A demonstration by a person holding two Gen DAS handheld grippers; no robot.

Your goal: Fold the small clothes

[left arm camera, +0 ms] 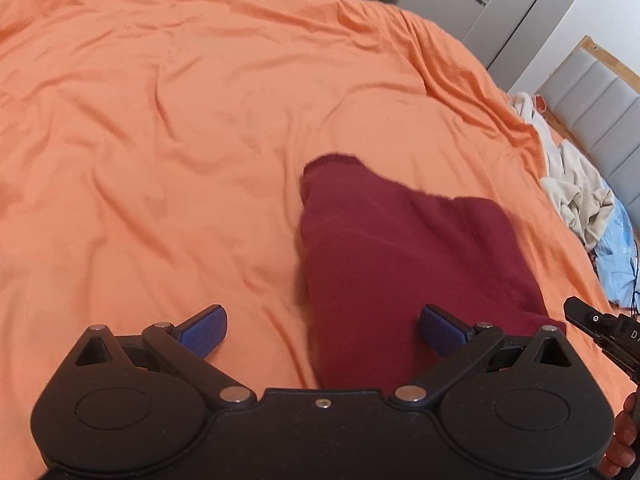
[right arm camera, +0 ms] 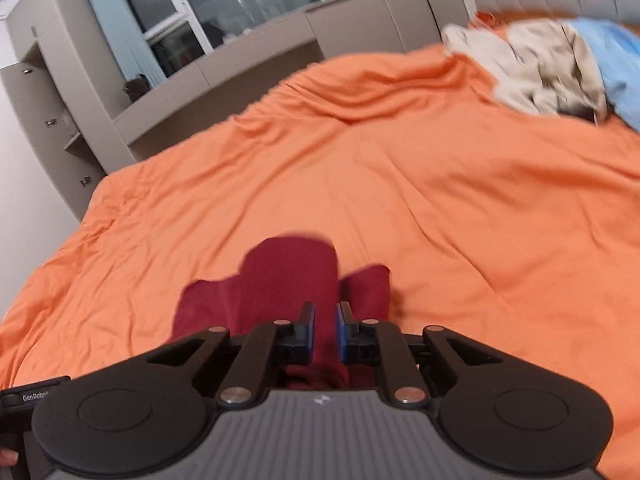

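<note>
Orange bedsheet [left arm camera: 160, 140]; left tongs [left arm camera: 322, 334] spread wide; right tongs [right arm camera: 325, 330] pinching maroon garment [right arm camera: 288, 280].

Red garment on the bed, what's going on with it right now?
A person is working a red garment on the orange bedspread. The right gripper has its jaws shut on a bunch of it. The left gripper hangs open above its edge, holding nothing. More clothes wait by the headboard.

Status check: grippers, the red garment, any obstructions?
Left gripper open, empty. Right gripper shut on dark red garment. Clothes pile far off, nothing in the way.
</note>
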